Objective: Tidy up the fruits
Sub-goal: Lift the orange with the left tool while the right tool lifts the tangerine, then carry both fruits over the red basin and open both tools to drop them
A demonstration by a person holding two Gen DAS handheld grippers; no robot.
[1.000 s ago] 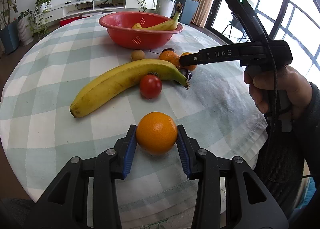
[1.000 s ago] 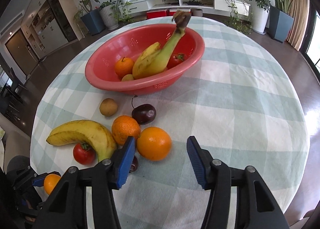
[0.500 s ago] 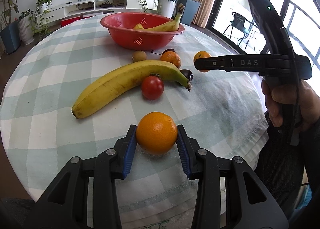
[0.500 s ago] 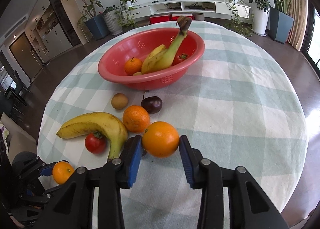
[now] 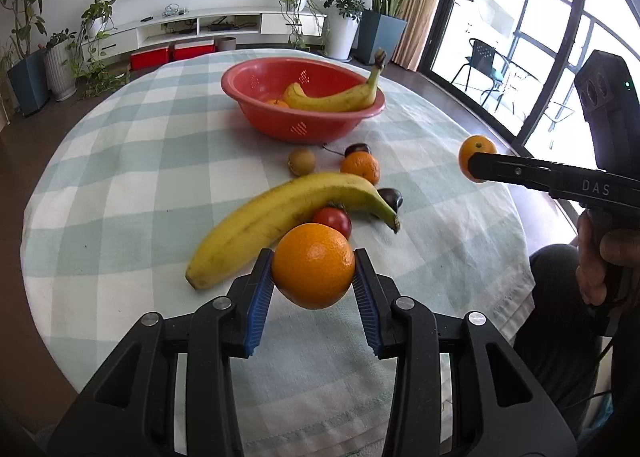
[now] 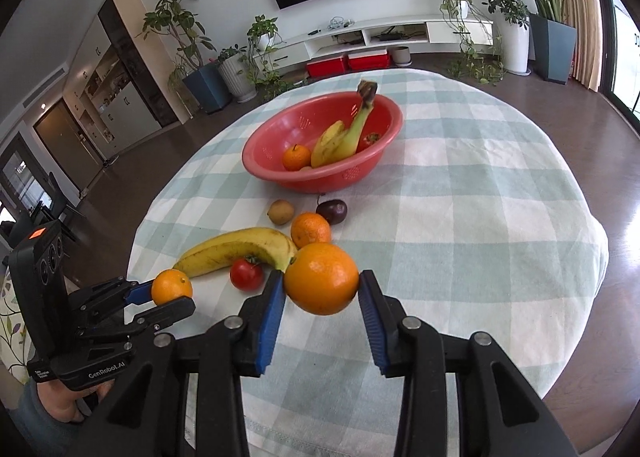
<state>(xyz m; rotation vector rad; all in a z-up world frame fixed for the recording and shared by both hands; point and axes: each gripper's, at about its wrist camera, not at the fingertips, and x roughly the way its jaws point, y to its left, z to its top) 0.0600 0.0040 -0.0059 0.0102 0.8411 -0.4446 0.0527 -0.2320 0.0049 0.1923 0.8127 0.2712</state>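
A round table under a pale green-and-white checked cloth point(image 6: 460, 217) carries a red plastic colander bowl point(image 6: 340, 177) holding a banana, a mandarin and a tomato. Loose beside it: one long yellow banana point(image 5: 288, 213), one mandarin point(image 5: 360, 167), one tomato point(image 5: 332, 219), one kiwi point(image 5: 301, 161), two dark plums. The cloth's right half lies bare. The left gripper point(image 5: 314, 285), lettered "GenRobot.AI", clamps an orange point(image 5: 313, 265); the right gripper point(image 6: 322, 297), marked "DAS", clamps a second orange point(image 6: 321, 278).
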